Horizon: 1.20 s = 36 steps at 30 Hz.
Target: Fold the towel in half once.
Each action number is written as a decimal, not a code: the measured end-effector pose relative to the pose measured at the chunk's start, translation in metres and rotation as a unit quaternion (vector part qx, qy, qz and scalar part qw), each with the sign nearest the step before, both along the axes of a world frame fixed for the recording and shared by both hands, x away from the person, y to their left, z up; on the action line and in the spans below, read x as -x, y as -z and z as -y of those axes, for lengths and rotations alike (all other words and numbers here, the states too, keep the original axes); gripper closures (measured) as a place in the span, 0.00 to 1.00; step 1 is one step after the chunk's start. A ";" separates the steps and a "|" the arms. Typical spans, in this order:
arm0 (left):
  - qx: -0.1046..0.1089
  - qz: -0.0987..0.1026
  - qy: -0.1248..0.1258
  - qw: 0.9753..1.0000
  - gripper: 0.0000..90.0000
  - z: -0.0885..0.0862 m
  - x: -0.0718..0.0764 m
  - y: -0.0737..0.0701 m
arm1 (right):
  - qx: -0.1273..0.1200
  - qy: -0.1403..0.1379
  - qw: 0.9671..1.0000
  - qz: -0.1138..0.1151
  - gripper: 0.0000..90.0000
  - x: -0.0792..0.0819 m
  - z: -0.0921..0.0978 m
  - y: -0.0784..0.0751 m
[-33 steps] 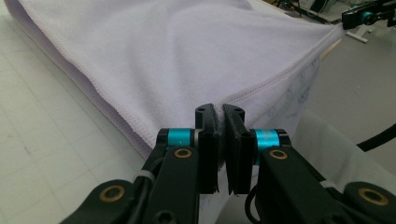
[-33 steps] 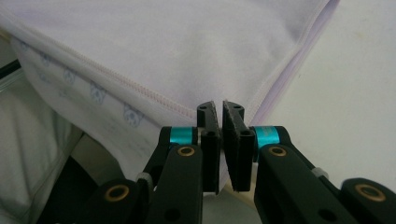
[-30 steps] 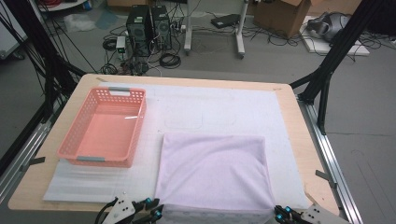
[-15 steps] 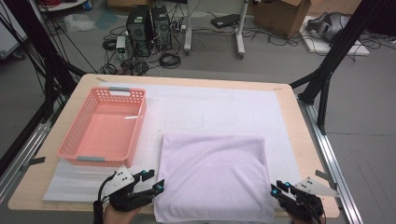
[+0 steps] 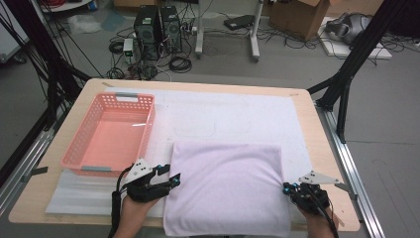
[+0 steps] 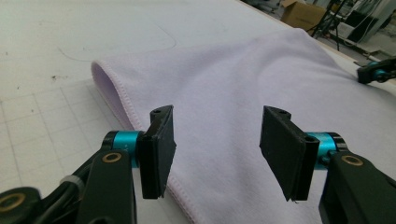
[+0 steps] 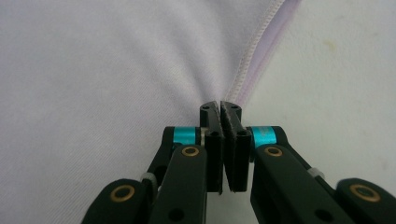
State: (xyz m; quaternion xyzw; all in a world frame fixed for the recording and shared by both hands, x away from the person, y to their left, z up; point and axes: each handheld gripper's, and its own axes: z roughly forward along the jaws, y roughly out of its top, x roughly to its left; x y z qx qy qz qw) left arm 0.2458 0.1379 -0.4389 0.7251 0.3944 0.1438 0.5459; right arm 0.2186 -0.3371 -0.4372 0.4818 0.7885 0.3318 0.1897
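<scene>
A folded lilac towel (image 5: 228, 188) lies flat on the near middle of the table. My left gripper (image 5: 173, 179) is at the towel's left hem, low over the cloth. In the left gripper view its jaws stand wide open (image 6: 218, 112) astride that hem, with the towel (image 6: 224, 60) stretching away beyond them. My right gripper (image 5: 286, 187) sits at the towel's right edge. The right gripper view has that gripper (image 7: 220, 105) shut at the stitched hem, and the towel (image 7: 93, 60) puckers toward the jaw tips.
A pink plastic basket (image 5: 96, 168) stands empty at the left, close behind my left hand. A white mat (image 5: 223, 114) covers the wooden table. The table's right edge (image 5: 341, 173) runs just beside my right gripper.
Both hands have come forward from the table's near edge. The left gripper reached the towel's left hem and the right gripper reached its right hem.
</scene>
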 end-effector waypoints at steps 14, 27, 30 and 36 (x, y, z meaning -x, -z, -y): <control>-0.035 -0.032 -0.037 0.998 0.42 0.014 -0.053 0.003 | -0.043 0.016 0.998 0.034 0.59 -0.034 0.011 -0.007; -0.079 -0.093 -0.064 0.991 0.53 0.019 -0.093 0.013 | -0.033 0.020 0.999 0.008 0.49 -0.088 -0.003 0.007; -0.109 -0.085 -0.048 0.989 0.62 0.026 -0.095 0.013 | -0.027 0.026 0.999 0.006 0.50 -0.094 -0.005 0.010; -0.101 -0.095 -0.072 0.988 0.83 0.021 -0.096 0.013 | -0.048 0.026 0.998 -0.004 0.87 -0.092 -0.003 0.009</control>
